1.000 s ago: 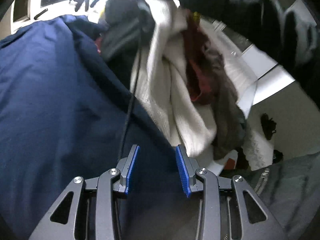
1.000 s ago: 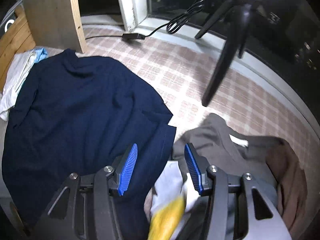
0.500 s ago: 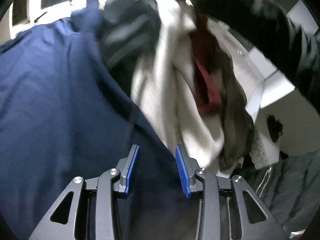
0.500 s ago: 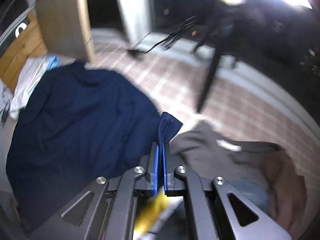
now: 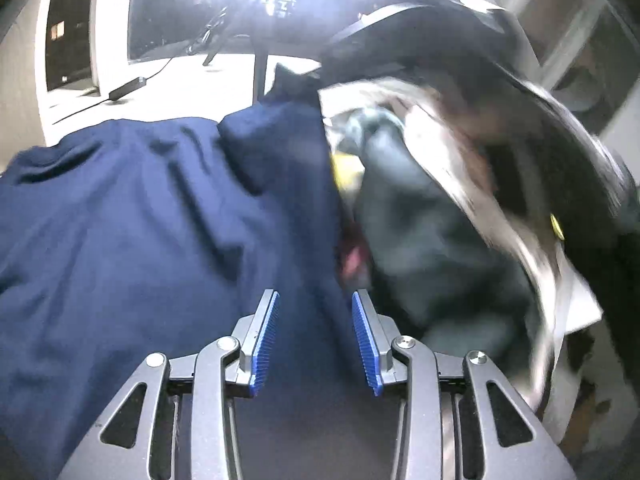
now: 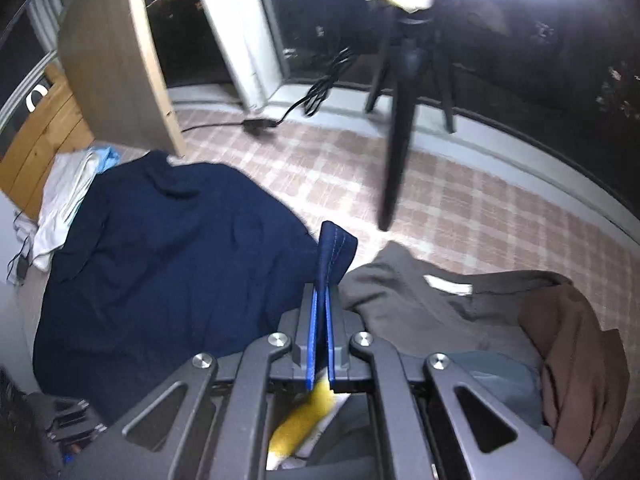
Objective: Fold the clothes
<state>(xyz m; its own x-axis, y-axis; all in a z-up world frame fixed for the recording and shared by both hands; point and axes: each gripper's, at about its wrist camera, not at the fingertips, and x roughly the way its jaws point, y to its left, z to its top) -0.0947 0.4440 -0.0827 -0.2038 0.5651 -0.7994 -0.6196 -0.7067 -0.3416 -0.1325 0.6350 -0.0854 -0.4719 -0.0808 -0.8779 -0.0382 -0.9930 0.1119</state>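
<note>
1. Right gripper (image 6: 320, 300) pinches the navy garment's (image 6: 172, 248) stitched edge, jaws pressed together
2. Left gripper (image 5: 315, 312) hovers over that garment's right side, jaws spread, beside the clothes pile (image 5: 432, 240)

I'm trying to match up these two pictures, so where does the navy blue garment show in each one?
Left wrist view: navy blue garment fills the left half, reaching between the open left gripper.
Right wrist view: it spreads over the left-centre, one hemmed corner pinched in the shut right gripper.
Shared landmark: the black power adapter with its cable by the window.
</note>
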